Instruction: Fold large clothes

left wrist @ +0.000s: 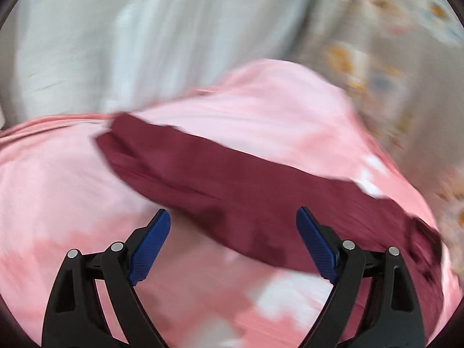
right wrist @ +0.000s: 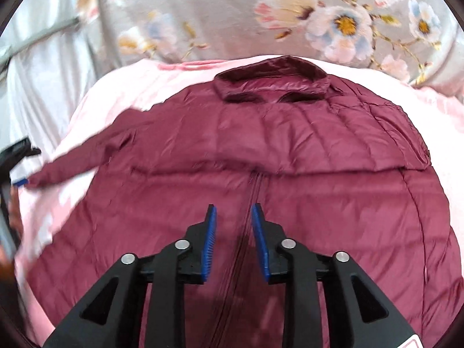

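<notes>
A maroon quilted jacket (right wrist: 290, 150) lies flat on a pink sheet (right wrist: 121, 87), its collar (right wrist: 272, 84) at the far end and its zip running toward me. My right gripper (right wrist: 234, 207) hovers over the zip, jaws a little apart with nothing between them. One sleeve (right wrist: 87, 156) stretches out to the left, its cuff beside the left gripper's blue pad (right wrist: 21, 182) at the frame edge. The blurred left wrist view shows that sleeve (left wrist: 217, 179) lying across the sheet just beyond my left gripper (left wrist: 233, 214), whose jaws are wide open and empty.
Grey bedding with a flower print (right wrist: 319, 14) lies beyond the pink sheet (left wrist: 58, 174). White cloth (left wrist: 116, 43) covers the far left. A grey bar (right wrist: 37, 37) crosses the upper left corner of the right wrist view.
</notes>
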`<state>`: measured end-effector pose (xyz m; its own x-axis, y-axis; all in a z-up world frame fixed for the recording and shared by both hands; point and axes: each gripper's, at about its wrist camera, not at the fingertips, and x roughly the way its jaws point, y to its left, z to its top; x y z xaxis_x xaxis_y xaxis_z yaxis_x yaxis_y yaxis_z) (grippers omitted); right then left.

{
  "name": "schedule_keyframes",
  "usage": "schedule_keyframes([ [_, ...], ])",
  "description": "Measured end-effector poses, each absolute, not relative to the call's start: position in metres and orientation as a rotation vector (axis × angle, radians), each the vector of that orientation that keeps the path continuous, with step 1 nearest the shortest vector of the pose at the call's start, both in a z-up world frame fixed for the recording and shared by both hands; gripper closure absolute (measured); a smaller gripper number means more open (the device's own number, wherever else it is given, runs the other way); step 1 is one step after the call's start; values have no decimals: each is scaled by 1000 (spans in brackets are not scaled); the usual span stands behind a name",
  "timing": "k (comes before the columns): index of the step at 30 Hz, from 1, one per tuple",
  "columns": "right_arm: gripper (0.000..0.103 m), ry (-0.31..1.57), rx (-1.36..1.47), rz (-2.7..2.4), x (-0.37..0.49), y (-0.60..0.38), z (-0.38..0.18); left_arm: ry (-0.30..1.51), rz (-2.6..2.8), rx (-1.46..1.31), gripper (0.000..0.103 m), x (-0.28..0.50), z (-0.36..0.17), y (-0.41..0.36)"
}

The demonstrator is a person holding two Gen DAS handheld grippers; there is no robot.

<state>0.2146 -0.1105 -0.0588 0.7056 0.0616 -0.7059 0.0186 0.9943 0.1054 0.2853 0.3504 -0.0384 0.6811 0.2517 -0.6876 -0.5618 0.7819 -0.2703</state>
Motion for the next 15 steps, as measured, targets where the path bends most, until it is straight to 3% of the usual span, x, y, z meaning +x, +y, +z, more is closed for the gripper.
schedule_keyframes([
  [6, 70, 814, 104, -33, 206, -107, -70, 706, 521, -727, 19, 276, -75, 431],
  [9, 66, 817, 133, -62, 206, -114, -71, 700, 464, -794, 31, 278, -89, 437],
  [12, 65, 808, 128, -84, 203, -114, -70, 716, 426, -770, 63, 291, -92, 430],
  [13, 65, 802, 124, -92, 202, -113, -69, 720, 415, -758, 82, 296, -91, 428],
  [14, 65, 794, 124, -100, 199, -113, -67, 728, 401, -739, 92, 301, -88, 422],
  [15, 65, 785, 129, -100, 196, -113, -66, 725, 398, -717, 94, 302, -82, 418],
])
